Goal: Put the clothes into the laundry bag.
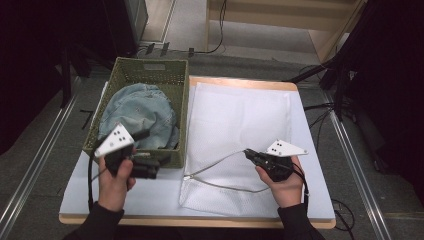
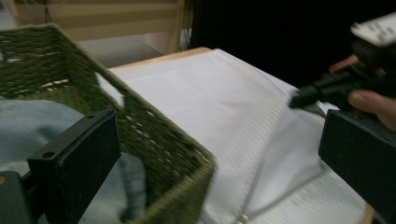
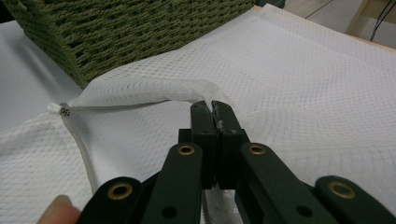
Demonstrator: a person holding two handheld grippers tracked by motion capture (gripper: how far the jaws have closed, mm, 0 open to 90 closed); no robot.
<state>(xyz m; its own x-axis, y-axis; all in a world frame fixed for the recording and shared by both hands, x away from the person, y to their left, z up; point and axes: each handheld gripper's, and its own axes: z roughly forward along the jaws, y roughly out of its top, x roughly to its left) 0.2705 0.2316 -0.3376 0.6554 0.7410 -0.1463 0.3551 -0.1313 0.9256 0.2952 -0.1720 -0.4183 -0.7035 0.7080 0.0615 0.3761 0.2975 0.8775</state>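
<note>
Both jaw pairs differ: right gripper (image 3: 212, 109) clamped tight on upper edge of white mesh bag (image 1: 235, 125), lifting its mouth off the table (image 1: 150, 195). Left gripper (image 1: 145, 167) spread fully wide, nothing between, poised over near corner of green basket (image 1: 150, 75) containing denim garment (image 1: 137, 112).

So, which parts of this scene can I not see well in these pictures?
- High view: the lower part of the denim cloth is hidden by the left gripper and the basket wall.
- Left gripper view: the right gripper is blurred and cut off by the right edge.
- Right gripper view: the mesh bag edge pinched by the right gripper is hidden between its jaws; the basket is cut off at the top.
</note>
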